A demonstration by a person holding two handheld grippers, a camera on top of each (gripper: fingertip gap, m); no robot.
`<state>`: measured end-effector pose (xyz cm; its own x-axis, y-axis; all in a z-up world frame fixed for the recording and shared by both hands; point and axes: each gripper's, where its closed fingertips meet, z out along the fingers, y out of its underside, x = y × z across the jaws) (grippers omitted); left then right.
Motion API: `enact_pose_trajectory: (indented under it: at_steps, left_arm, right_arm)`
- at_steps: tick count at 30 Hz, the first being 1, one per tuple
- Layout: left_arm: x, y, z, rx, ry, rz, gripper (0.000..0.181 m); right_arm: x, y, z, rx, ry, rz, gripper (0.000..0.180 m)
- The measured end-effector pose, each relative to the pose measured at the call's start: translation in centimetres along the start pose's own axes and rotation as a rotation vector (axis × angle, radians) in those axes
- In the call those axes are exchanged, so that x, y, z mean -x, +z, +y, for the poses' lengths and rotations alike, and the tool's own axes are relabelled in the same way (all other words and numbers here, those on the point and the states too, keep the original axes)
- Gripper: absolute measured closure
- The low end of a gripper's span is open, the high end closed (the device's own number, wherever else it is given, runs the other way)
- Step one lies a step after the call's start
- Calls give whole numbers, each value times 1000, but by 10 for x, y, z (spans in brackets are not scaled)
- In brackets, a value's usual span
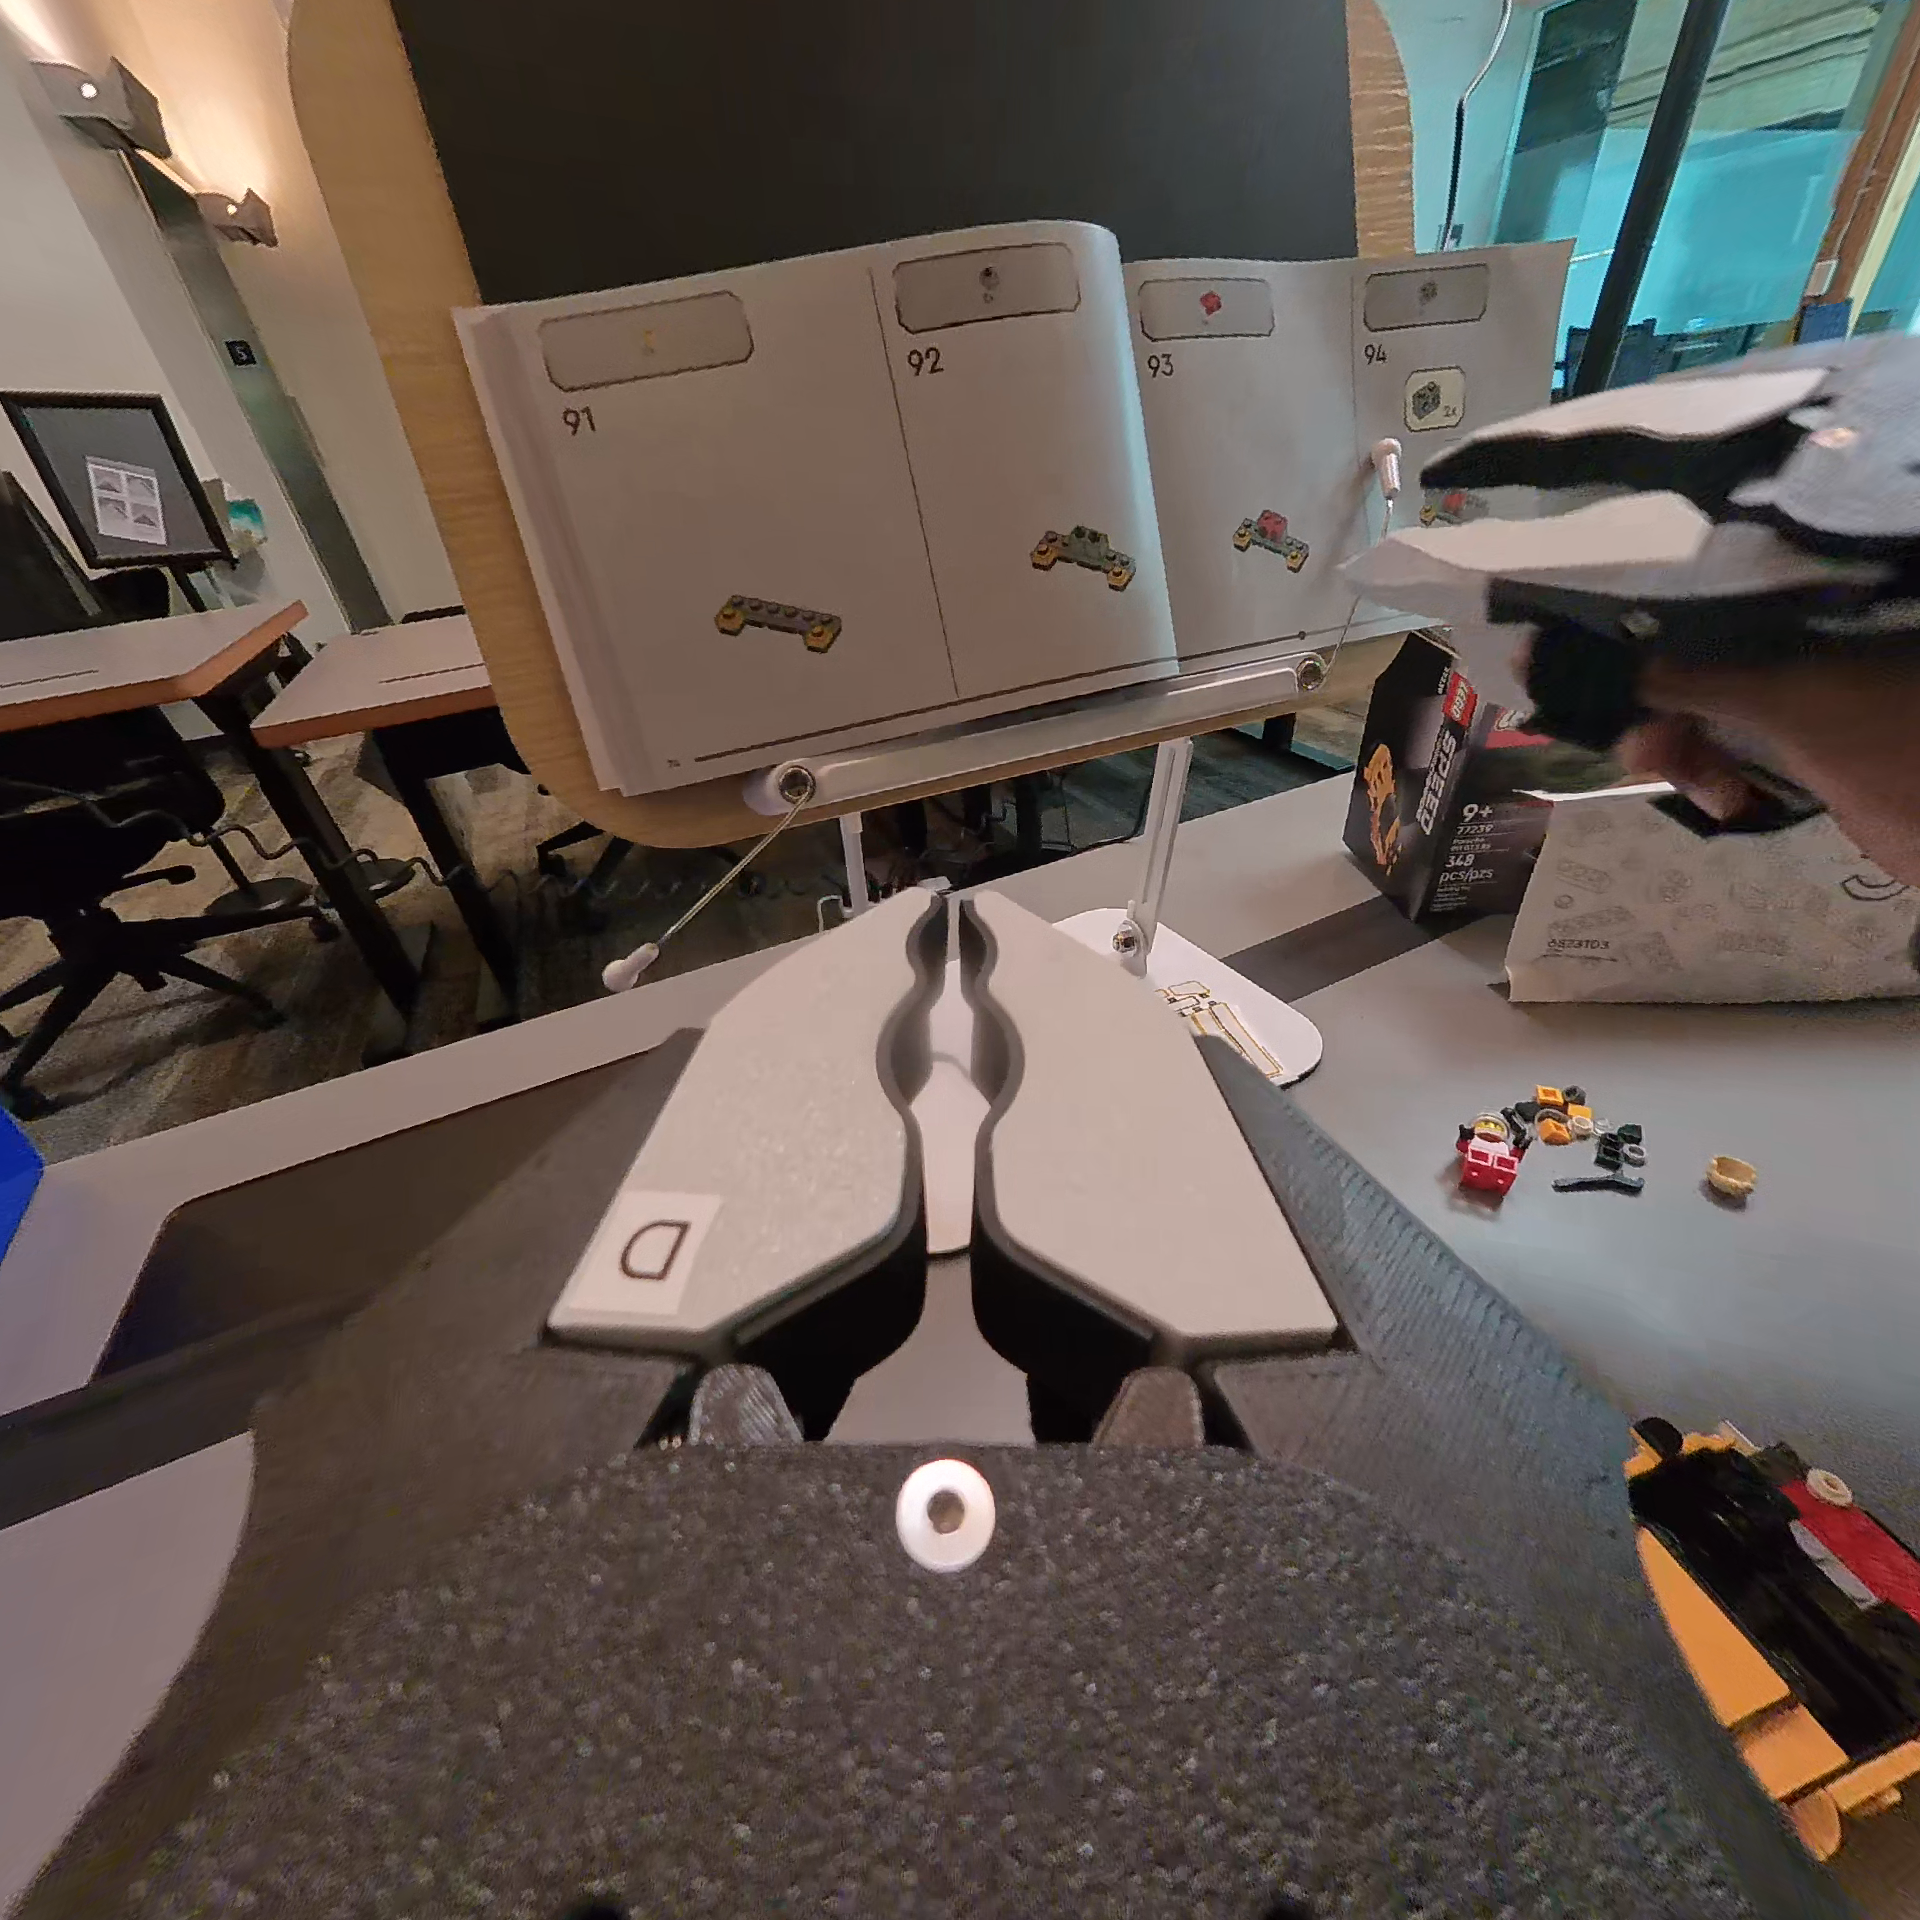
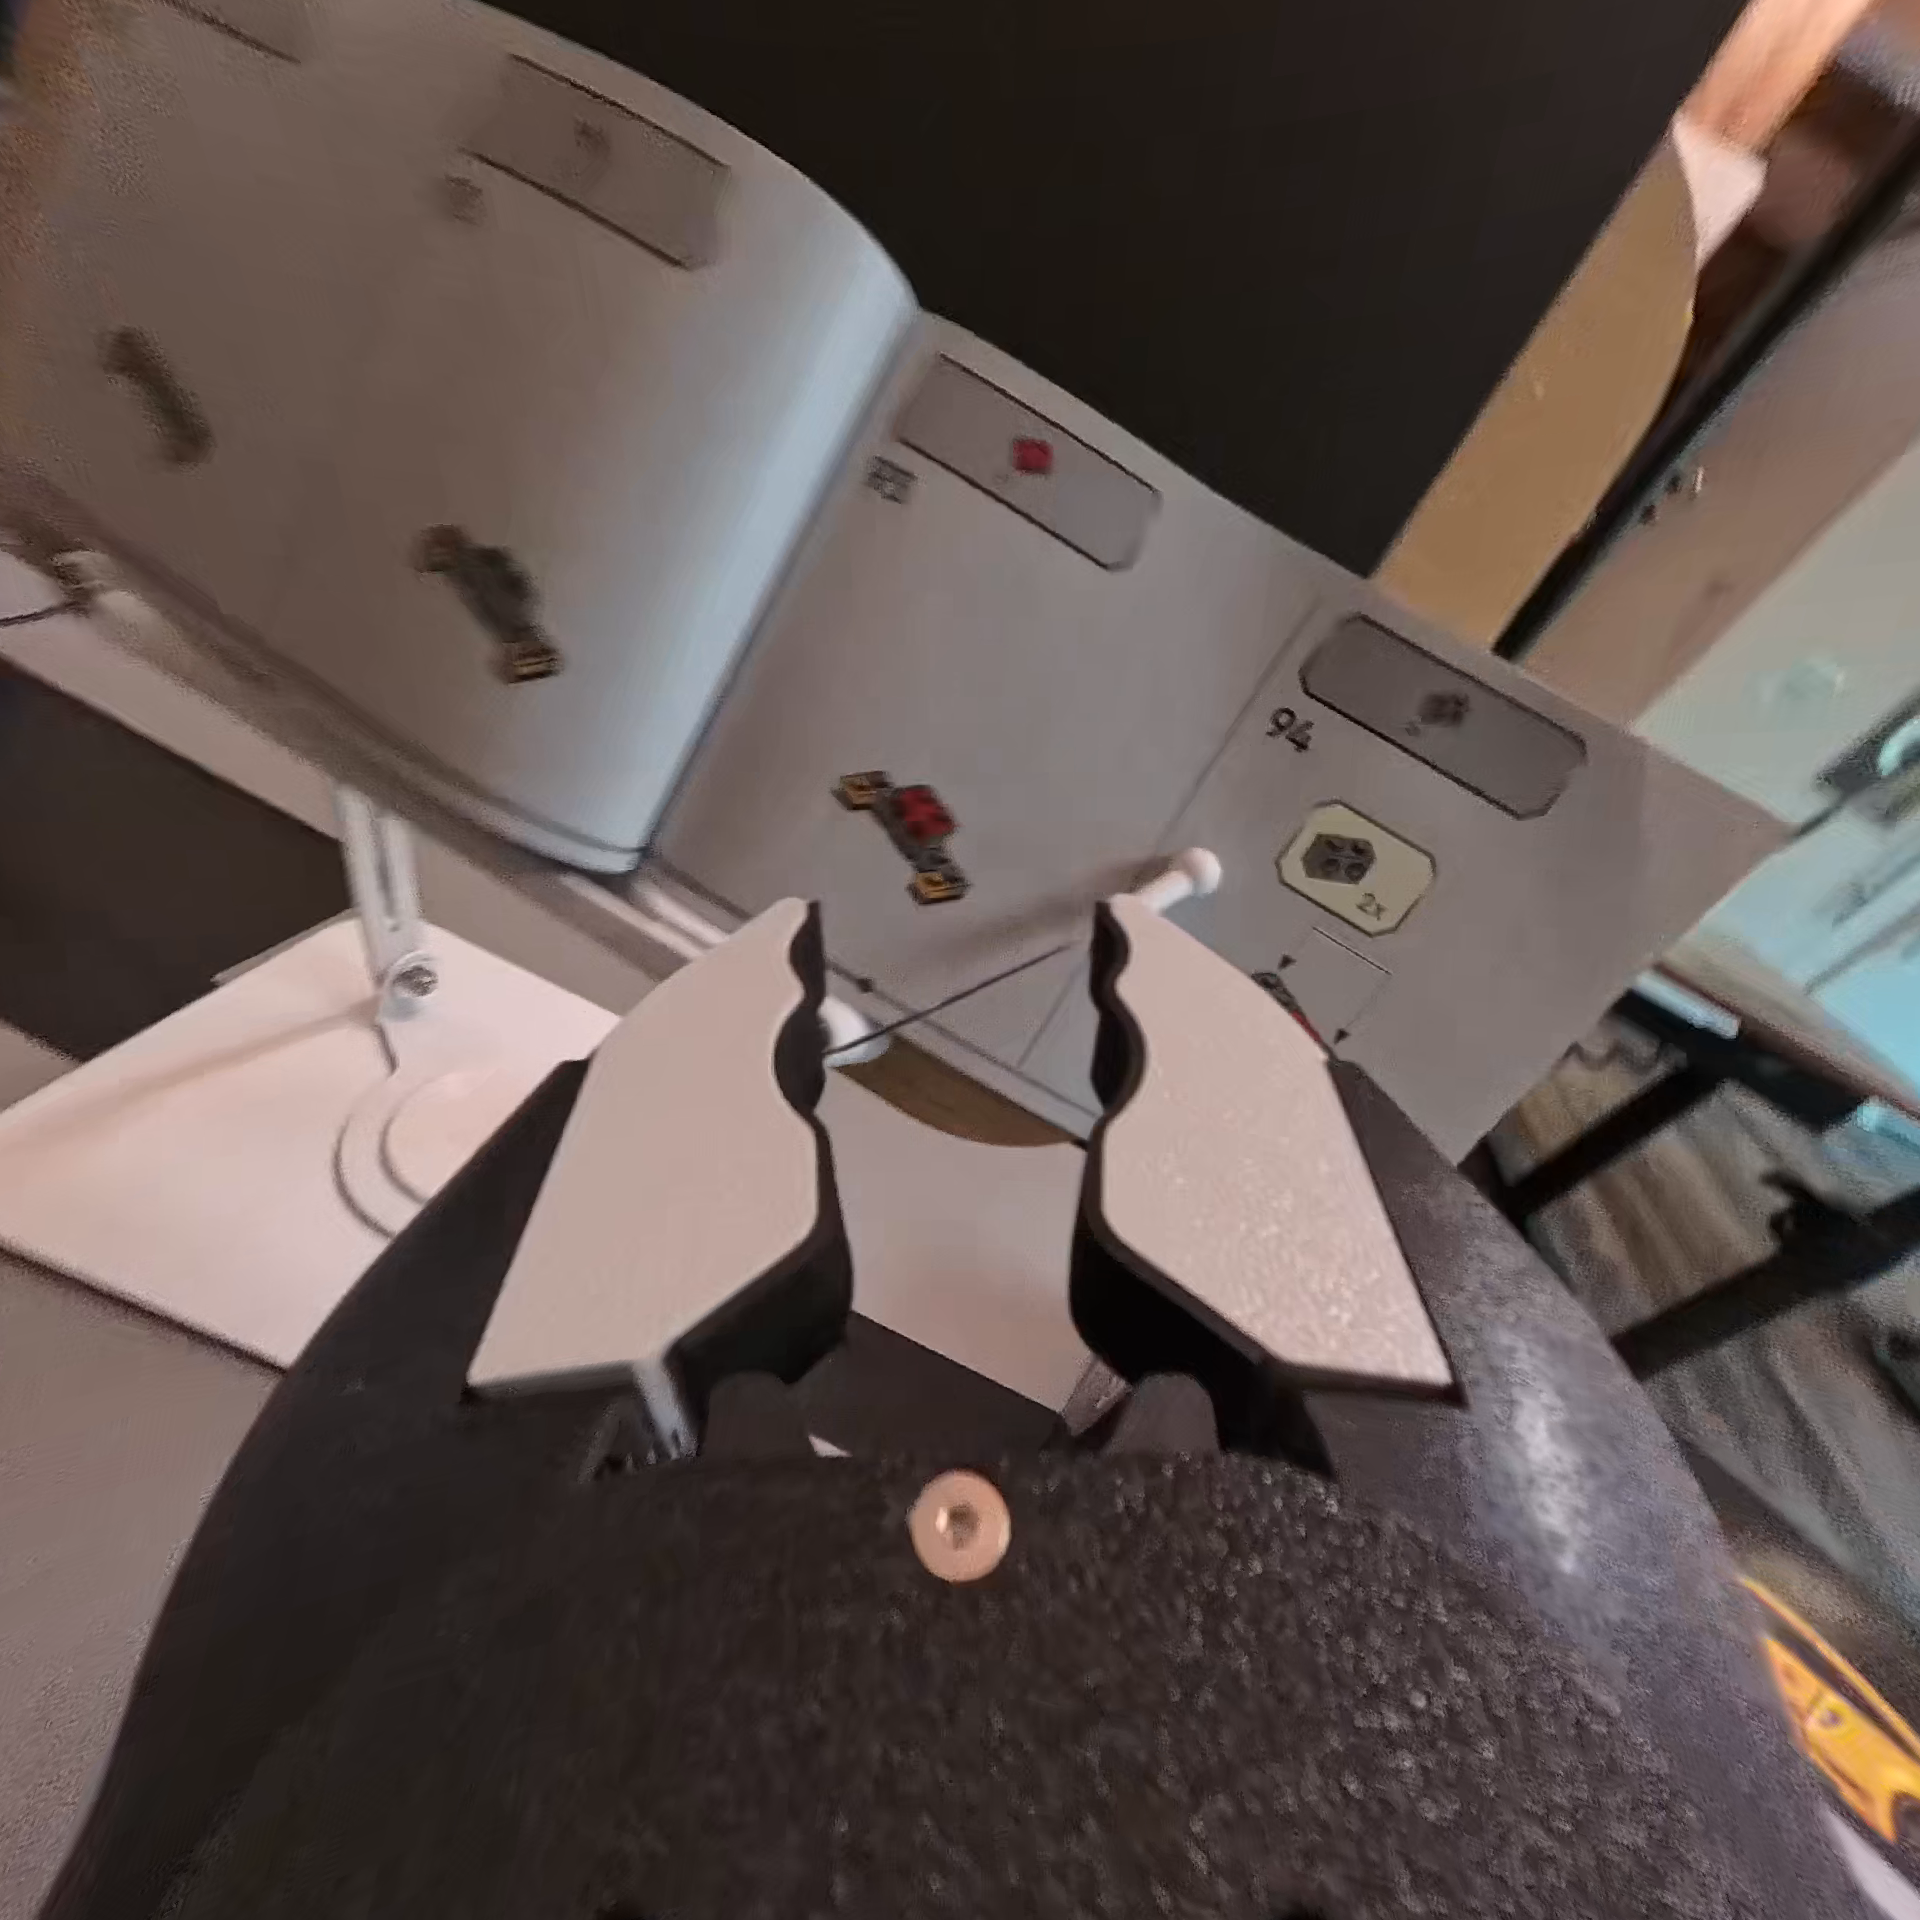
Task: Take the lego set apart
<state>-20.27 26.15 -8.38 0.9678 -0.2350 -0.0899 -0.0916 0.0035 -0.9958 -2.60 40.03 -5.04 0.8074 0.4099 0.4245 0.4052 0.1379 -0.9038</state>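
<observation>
On the grey table (image 1: 1558,1351), blocky lego car (image 1: 1787,1621), left gripper (image 1: 954,914) jaws together, right gripper (image 2: 956,925) jaws apart, empty.

Quick count from where I'm standing: two grippers, left gripper (image 1: 954,909) and right gripper (image 2: 951,925). One instruction booklet (image 1: 831,499) straight ahead of them, on one stand (image 1: 1195,997). One box (image 1: 1455,790), one paper bag (image 1: 1704,914), one car build (image 1: 1787,1621), one minifigure (image 1: 1488,1153), all right of the left one.
</observation>
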Motion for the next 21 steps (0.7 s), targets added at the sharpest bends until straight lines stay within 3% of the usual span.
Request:
enact_pose_trajectory:
  at_steps: [3, 7, 11, 18, 21]
  left_arm:
    - [-1, 2, 2, 5, 8, 2, 179]
    - [-4, 5, 10, 25, -3, 16, 179]
    - [-6, 5, 9, 26, 1, 20, 179]
    - [-7, 4, 8, 25, -2, 25, 179]
    - [-9, 3, 6, 19, 1, 31, 179]
  right_arm:
    - [-20, 18, 10, 72, 108, 51, 127]
    - [-31, 26, 20, 78, 115, 102, 153]
    - [-32, 20, 27, 69, 159, 134, 154]
    - [-29, 5, 60, 64, 477, 104, 146]
    - [-27, -2, 72, 97, 444, 120, 158]
